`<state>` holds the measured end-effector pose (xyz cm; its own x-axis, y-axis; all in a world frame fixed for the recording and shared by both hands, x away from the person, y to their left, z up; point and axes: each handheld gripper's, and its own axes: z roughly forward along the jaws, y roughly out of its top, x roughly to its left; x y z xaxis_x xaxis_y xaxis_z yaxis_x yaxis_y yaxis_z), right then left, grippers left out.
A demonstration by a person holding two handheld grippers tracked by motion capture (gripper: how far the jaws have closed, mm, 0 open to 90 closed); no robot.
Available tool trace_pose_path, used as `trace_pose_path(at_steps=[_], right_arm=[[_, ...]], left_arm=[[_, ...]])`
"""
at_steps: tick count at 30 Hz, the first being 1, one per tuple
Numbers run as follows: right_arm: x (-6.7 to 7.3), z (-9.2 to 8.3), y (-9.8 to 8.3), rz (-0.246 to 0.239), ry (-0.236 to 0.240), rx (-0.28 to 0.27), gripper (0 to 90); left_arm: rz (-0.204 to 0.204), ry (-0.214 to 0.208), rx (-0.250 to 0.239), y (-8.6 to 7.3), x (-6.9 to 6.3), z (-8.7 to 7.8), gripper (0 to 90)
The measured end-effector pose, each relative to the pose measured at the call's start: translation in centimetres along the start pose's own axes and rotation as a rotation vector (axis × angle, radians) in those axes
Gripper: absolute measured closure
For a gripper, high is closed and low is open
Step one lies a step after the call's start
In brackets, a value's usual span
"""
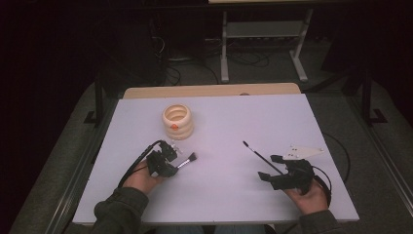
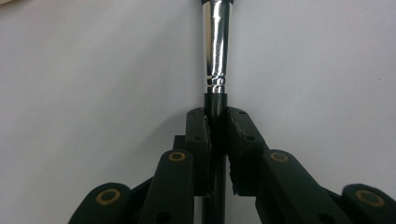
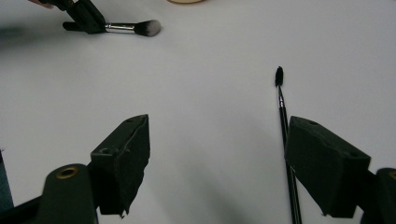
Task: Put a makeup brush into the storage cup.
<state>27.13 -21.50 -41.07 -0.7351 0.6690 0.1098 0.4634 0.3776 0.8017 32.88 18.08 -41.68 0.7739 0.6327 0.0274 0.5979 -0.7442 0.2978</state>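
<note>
My left gripper (image 1: 171, 164) is shut on the black handle of a fluffy makeup brush (image 1: 187, 161) low over the white table. In the left gripper view the pads press both sides of the handle, and the silver ferrule (image 2: 216, 46) sticks out ahead of the left gripper (image 2: 216, 116). The bristles (image 3: 150, 28) point away from the left gripper (image 3: 86, 18). My right gripper (image 1: 269, 167) is open, jaws wide apart around bare table (image 3: 217, 140). A thin black brush (image 3: 281, 107) lies on the table beside its right-hand jaw, partly hidden behind it, tip pointing away (image 1: 245, 143).
A cream ribbed holder (image 1: 178, 122) stands at the back left of the white table (image 1: 219, 200), just beyond the left gripper. A wooden strip (image 1: 209, 90) edges the table's far side. A metal stand (image 1: 263, 44) and cables sit on the dark floor beyond.
</note>
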Motion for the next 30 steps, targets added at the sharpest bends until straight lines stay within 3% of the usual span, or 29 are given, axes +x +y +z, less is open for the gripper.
trace_pose_path(at_steps=[9, 15, 22, 30], right_arm=[[0.0, 0.1, 0.0, -0.001, 0.002, 0.002, 21.3], [0.1, 0.3, -0.1, -0.001, 0.008, 0.008, 21.3], [0.3, 0.4, 0.1, 0.007, 0.02, 0.007, 21.4], [0.6, 0.0, 1.3, 0.004, 0.055, 0.0, 19.7]], left_arm=[[-0.012, -0.023, -0.052, -0.4, 0.2, -0.6, 79.6], [-0.01, -0.025, -0.115, -0.7, 0.5, -1.4, 79.6], [-0.028, -0.061, -0.185, -1.2, 0.5, -2.7, 79.6], [-0.009, -0.094, -0.275, -1.8, -0.1, -4.0, 79.5]])
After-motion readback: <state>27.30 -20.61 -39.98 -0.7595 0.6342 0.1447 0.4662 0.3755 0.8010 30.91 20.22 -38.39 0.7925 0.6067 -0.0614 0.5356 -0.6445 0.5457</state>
